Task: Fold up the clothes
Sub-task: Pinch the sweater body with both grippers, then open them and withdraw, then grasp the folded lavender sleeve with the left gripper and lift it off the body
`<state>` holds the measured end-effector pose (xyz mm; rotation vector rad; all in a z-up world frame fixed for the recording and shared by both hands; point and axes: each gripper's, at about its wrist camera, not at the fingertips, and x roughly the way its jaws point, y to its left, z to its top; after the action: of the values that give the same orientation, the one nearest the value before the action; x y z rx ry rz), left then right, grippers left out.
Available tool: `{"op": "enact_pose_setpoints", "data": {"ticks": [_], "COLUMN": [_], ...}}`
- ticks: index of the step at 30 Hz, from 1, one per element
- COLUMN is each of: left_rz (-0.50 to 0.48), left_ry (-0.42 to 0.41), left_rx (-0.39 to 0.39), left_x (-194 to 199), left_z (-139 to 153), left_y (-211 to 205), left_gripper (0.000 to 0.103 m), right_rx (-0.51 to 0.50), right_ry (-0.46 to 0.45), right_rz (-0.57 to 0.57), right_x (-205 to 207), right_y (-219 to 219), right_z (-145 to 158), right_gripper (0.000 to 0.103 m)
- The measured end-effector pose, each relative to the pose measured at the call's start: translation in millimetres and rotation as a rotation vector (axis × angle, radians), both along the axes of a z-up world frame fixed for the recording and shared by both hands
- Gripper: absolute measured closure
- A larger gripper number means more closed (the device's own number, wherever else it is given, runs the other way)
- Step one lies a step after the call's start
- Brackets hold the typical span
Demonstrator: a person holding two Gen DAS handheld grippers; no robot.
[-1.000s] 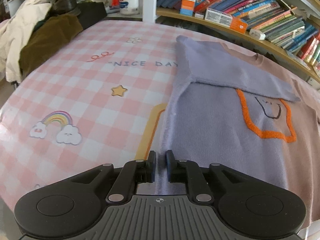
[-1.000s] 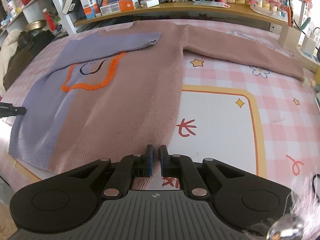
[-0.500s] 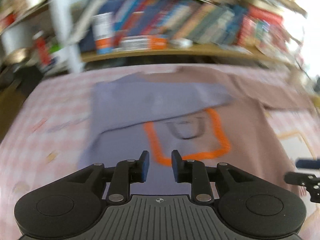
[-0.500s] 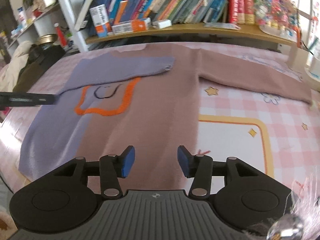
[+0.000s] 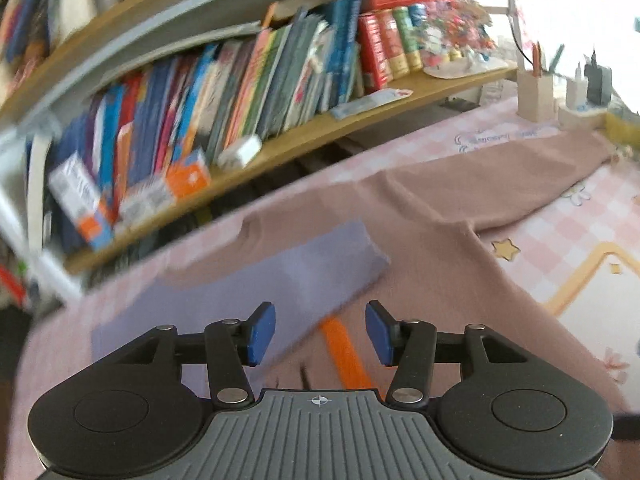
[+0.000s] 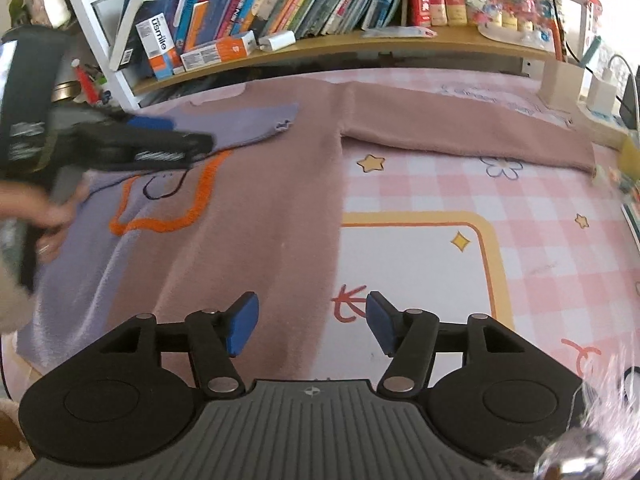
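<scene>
The sweater [image 6: 256,216] lies flat on the checked surface [image 6: 540,248], lilac sleeve [image 6: 240,128] folded across its chest and pink sleeve [image 6: 472,132] stretched out. Your left tool [image 5: 320,330] hovers over the folded sleeve, your right tool [image 6: 312,320] over the hem. Both have just been opening; nothing is gripped.

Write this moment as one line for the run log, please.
left tool: open, empty, over folded purple sleeve | right tool: open, empty, over sweater hem | pink sleeve: unfolded
</scene>
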<state>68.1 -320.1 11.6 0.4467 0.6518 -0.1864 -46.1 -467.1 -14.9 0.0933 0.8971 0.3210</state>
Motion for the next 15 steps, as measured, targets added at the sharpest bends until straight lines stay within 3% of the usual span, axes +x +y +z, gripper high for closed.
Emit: {"op": "enact_pose_setpoints", "data": {"ticks": [3, 9, 10, 12, 15], "left_rz": [-0.039, -0.078, -0.077, -0.057, -0.037], "left_ry": [-0.021, 0.026, 0.032, 0.04, 0.004], "left_rx": [0.041, 0.079, 0.09, 0.112, 0.085], "left_x": [15, 34, 36, 41, 42], "left_z": [-6, -25, -29, -36, -32], "left_y": [-16, -38, -39, -37, -23], "left_gripper": [0.053, 0.056, 0.072, 0.095, 0.099], "right_rx": [0.0, -0.009, -0.012, -0.02, -0.03], "right_ry": [0.008, 0.021, 0.021, 0.021, 0.022], "right_rz": [-0.013, -0.057, -0.065, -0.083, -0.113], "right_x": [-1, -3, -3, -4, -7], "right_y": [-4, -13, -15, -17, -18], "right_z": [-1, -1, -1, 0, 2], "right_gripper": [0.046, 0.046, 0.046, 0.046, 0.045]}}
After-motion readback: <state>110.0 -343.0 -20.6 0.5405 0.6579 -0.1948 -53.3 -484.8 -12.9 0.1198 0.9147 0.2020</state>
